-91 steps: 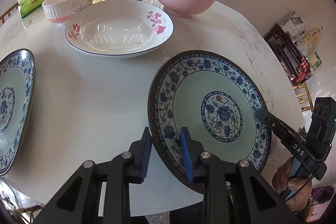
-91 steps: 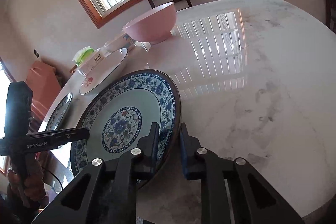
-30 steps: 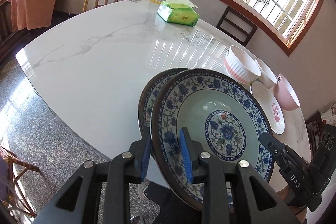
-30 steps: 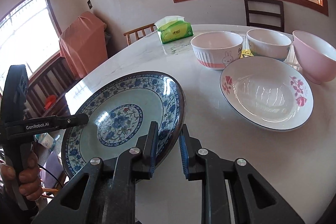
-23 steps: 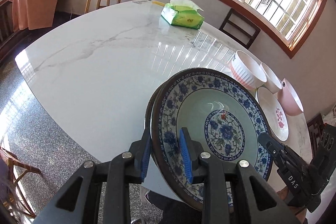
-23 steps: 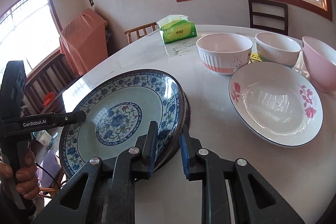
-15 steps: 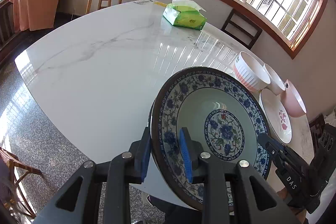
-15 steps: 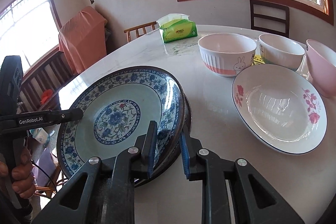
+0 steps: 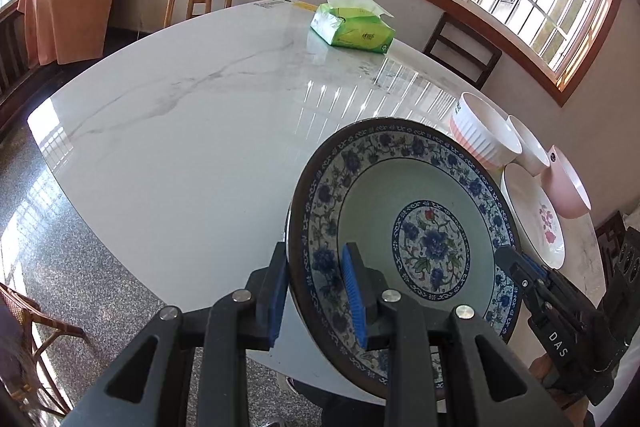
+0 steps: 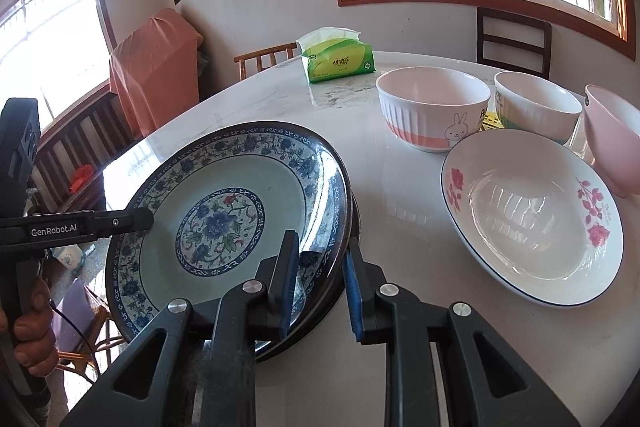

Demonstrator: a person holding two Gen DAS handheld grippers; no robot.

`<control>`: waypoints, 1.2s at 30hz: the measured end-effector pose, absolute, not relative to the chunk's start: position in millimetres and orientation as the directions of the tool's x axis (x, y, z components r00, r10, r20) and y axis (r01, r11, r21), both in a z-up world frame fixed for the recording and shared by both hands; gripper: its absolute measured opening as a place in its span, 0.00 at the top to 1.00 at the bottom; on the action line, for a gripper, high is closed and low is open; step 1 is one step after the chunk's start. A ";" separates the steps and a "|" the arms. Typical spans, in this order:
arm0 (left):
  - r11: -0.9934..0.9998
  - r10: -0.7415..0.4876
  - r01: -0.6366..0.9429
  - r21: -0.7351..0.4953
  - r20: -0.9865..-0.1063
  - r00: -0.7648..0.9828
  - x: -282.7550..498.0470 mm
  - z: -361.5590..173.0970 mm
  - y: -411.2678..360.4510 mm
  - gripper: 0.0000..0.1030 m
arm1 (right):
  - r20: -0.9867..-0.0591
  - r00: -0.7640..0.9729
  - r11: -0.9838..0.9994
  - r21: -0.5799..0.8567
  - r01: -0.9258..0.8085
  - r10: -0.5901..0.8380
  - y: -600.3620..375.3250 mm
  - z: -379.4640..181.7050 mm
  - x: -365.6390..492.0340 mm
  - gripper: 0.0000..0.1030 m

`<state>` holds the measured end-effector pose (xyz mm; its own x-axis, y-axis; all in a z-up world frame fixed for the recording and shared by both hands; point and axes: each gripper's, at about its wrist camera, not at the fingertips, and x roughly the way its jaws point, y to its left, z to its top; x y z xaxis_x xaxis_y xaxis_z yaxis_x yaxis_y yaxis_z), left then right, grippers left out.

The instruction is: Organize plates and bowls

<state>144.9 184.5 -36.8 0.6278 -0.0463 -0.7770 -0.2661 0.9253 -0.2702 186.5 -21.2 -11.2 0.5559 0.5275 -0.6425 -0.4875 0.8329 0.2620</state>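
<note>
Blue plate (image 9: 404, 223), held at opposite rims by left gripper (image 9: 316, 291) and right gripper (image 10: 320, 283), both clamped on it, atop a second plate (image 10: 352, 223) on the table (image 9: 192, 147); bowls (image 10: 432, 107) beyond right gripper.

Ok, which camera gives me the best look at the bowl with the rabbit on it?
The right wrist view: the rabbit bowl sits upright, with its drawing and interior in plain sight. The left wrist view shows that bowl only small and side-on, ribbed wall visible, rabbit hidden.
</note>
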 end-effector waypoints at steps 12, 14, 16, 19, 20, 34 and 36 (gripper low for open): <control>0.942 0.020 -0.261 -0.209 -0.744 0.668 138.4 -26.6 181.6 0.74 | -0.641 0.554 0.826 0.247 -0.507 0.532 -17.6 -12.5 188.2 0.78; 0.946 0.022 -0.253 -0.203 -0.739 0.674 137.9 -24.4 178.4 0.74 | -0.640 0.555 0.826 0.246 -0.507 0.531 -17.7 -12.2 188.4 0.78; 0.950 0.031 -0.249 -0.190 -0.735 0.677 137.3 -23.0 174.5 0.74 | -0.639 0.552 0.823 0.252 -0.508 0.536 -18.2 -12.7 188.6 0.78; 0.954 0.047 -0.247 -0.169 -0.730 0.682 136.4 -21.8 169.4 0.74 | -0.636 0.548 0.821 0.263 -0.508 0.543 -19.6 -13.2 189.2 0.78; 0.955 0.051 -0.247 -0.165 -0.729 0.683 136.1 -21.7 168.3 0.74 | -0.634 0.548 0.820 0.268 -0.507 0.546 -20.5 -13.5 189.2 0.78; 0.961 0.085 -0.252 -0.117 -0.741 0.666 136.5 -26.5 155.4 0.73 | -0.624 0.564 0.831 0.289 -0.476 0.541 -27.5 -15.0 191.6 0.77; 0.959 0.090 -0.258 -0.114 -0.744 0.662 135.1 -27.5 154.9 0.73 | -0.604 0.576 0.826 0.300 -0.477 0.552 -30.8 -12.9 189.8 0.76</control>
<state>135.1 154.9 -27.5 0.6617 0.0897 -0.7444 -0.2579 0.9595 -0.1136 189.8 -30.8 -12.9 0.5756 0.5516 -0.6037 -0.4767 0.8261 0.3003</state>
